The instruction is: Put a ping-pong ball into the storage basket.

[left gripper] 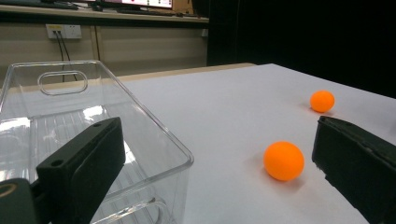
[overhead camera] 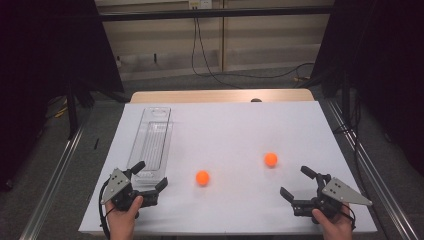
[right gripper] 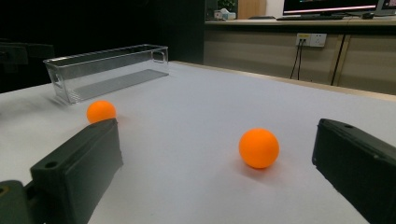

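A white worktop (overhead camera: 220, 125) stands between dark curtains, a socketed wall behind. Left tongs (overhead camera: 149, 176) and right tongs (overhead camera: 298, 182), held low at the near edge, are spread and empty. Two balls (overhead camera: 202, 177) (overhead camera: 271, 159) lie between them, beside a clear bin (overhead camera: 152, 142).

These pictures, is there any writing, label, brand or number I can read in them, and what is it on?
No text can be read.
Clear bin: no label or print.
Two orange balls: plain, no marking to be made out.
Left gripper and right gripper: no readable marking.
Monitor at the back in the right gripper view: bright screen, content too blurred to read.
Wall socket: nothing legible.
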`<action>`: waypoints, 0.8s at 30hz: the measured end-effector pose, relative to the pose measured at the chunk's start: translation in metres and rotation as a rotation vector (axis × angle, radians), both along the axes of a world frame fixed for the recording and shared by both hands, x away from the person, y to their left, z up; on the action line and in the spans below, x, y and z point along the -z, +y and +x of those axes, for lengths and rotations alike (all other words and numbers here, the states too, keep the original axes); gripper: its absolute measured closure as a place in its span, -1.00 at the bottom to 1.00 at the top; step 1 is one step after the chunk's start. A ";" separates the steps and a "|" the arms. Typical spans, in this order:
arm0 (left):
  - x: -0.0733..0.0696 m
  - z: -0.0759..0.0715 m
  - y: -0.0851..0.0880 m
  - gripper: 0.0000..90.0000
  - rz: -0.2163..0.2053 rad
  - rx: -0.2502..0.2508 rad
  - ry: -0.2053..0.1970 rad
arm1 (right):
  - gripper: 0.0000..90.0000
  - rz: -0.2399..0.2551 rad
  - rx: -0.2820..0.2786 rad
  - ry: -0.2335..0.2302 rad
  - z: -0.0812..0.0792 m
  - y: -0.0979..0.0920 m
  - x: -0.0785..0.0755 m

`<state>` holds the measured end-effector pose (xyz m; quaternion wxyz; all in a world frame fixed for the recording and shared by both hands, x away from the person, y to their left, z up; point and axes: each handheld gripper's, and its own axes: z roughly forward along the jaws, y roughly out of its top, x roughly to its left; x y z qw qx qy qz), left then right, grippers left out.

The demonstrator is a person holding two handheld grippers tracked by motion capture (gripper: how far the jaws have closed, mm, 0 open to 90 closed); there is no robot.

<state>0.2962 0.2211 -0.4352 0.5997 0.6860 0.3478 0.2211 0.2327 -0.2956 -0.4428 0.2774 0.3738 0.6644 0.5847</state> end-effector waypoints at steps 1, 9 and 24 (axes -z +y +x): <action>0.000 0.000 0.000 -0.94 0.001 0.001 -0.001 | -0.98 0.002 0.001 0.001 0.000 0.000 0.000; -0.001 0.001 -0.002 -0.94 0.010 0.005 -0.007 | -0.98 -0.004 -0.005 -0.004 0.000 0.000 0.000; -0.005 0.001 -0.007 -0.95 0.009 0.020 -0.016 | -0.98 -0.010 -0.007 -0.006 -0.001 0.000 0.001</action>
